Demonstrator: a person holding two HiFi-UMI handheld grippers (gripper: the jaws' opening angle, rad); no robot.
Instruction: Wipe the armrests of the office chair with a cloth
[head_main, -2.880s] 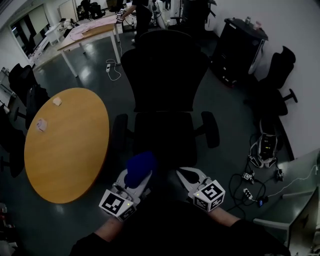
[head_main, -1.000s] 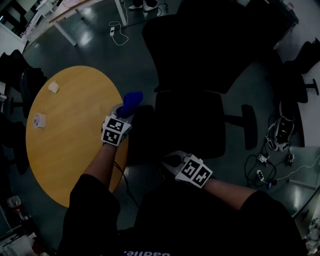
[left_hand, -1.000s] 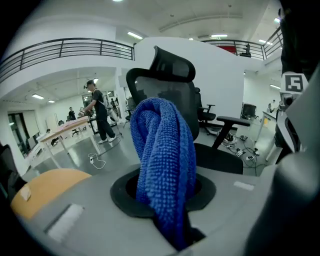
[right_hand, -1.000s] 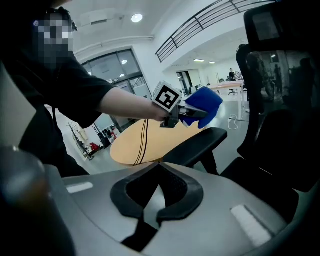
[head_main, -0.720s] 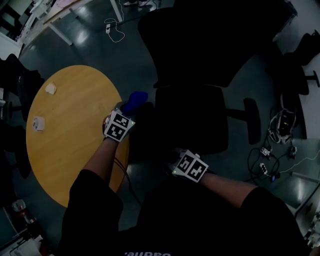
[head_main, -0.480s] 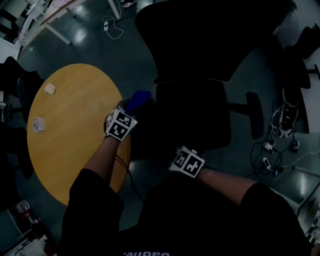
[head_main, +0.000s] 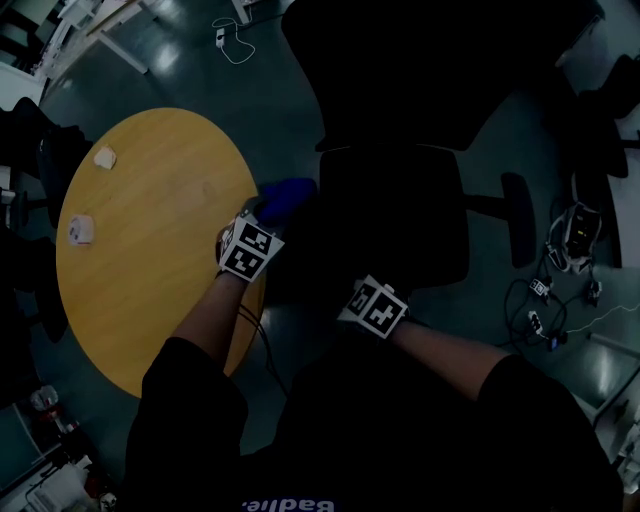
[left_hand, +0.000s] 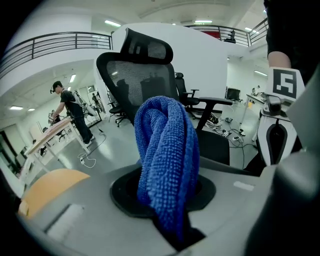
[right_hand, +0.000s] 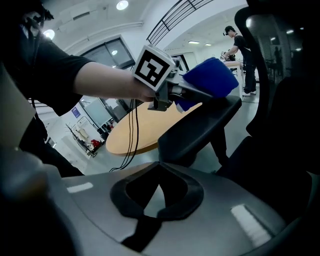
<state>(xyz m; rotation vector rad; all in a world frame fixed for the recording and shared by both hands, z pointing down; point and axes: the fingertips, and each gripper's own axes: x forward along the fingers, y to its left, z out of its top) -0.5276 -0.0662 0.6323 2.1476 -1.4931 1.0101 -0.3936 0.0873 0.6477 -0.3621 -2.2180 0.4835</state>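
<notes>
Two hand-held grippers are at work, and only the left one has changed place. A few seconds ago both hung close to the person's body at the front edge of the seat (head_main: 395, 215), with the blue cloth (left_hand: 167, 165) lifted clear of the chair. Now the left hand-held gripper (head_main: 262, 218) is out at the chair's left armrest (right_hand: 200, 127), its jaws clenched on the bunched cloth, which stands up between them and fills the middle of the left gripper view.

The right gripper view shows the cloth ahead of the left hand-held gripper, pressed down on the end of the armrest pad farther from the right one. Over the last second the cloth has shifted only a little along the pad, so this reads as a wiping stroke under way rather than an approach.

The right hand-held gripper (right_hand: 159, 165) has stayed low beside the seat front, its jaws together with nothing between them. The left armrest lies just beyond it, and the round desk (head_main: 150, 260) sits farther out on the left hand-held gripper's outer side.

The first armrest is therefore being cleaned now. The right armrest (head_main: 517, 218) is well apart from both hand-held grippers, across the seat, and looks untouched. Roughly half of the job remains, and the cloth will have to cross the seat to reach it.
</notes>
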